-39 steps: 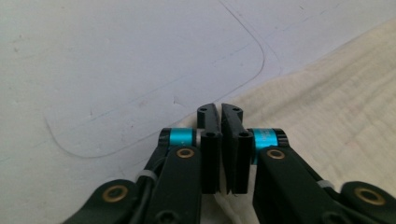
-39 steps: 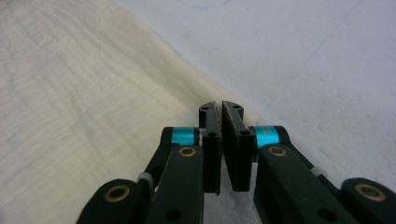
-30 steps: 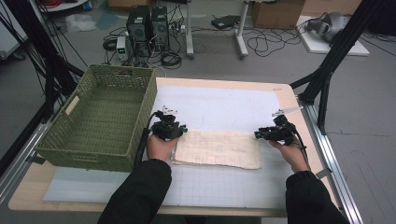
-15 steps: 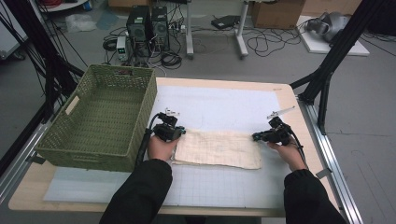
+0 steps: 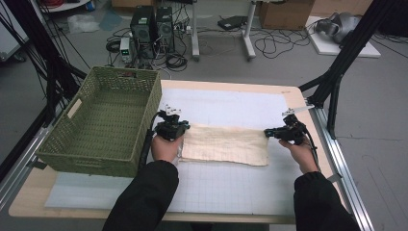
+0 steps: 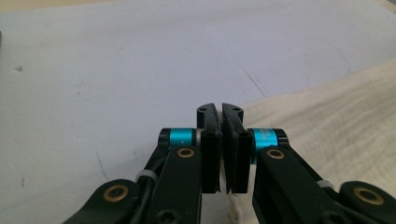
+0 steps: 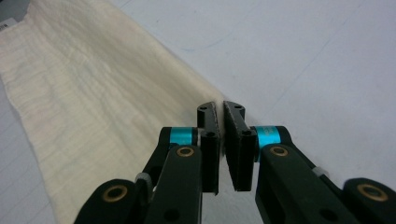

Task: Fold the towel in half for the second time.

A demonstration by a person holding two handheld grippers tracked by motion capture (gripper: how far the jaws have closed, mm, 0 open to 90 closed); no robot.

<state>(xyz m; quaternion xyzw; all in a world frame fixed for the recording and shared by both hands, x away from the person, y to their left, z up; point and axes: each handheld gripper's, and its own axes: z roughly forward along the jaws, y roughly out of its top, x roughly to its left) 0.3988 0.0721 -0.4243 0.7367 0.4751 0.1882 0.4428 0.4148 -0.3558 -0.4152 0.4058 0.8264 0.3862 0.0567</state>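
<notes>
Item: cream cloth (image 5: pixel 225 144), flat on the mat; left gripper (image 5: pixel 179 129) and right gripper (image 5: pixel 267 133) each clamped on a far corner. Risk: thin pinches may slip on lifting, so one corner drops. Cloth could also snag the green basket (image 5: pixel 101 120) at left.

**Right claw pinched onto the cloth corner**

So here we're looking down along our right claw (image 7: pixel 220 116): both black jaws are squeezed nearly together with just a sliver of gap, teal rings on either side. The cream cloth (image 7: pixel 93 107) runs from the upper left to the jaw tips, where its corner is tucked in between them. It's wrinkly with a faint grid pattern. Under it we've got the white desk (image 7: pixel 317 56) mat with thin lines.
</notes>
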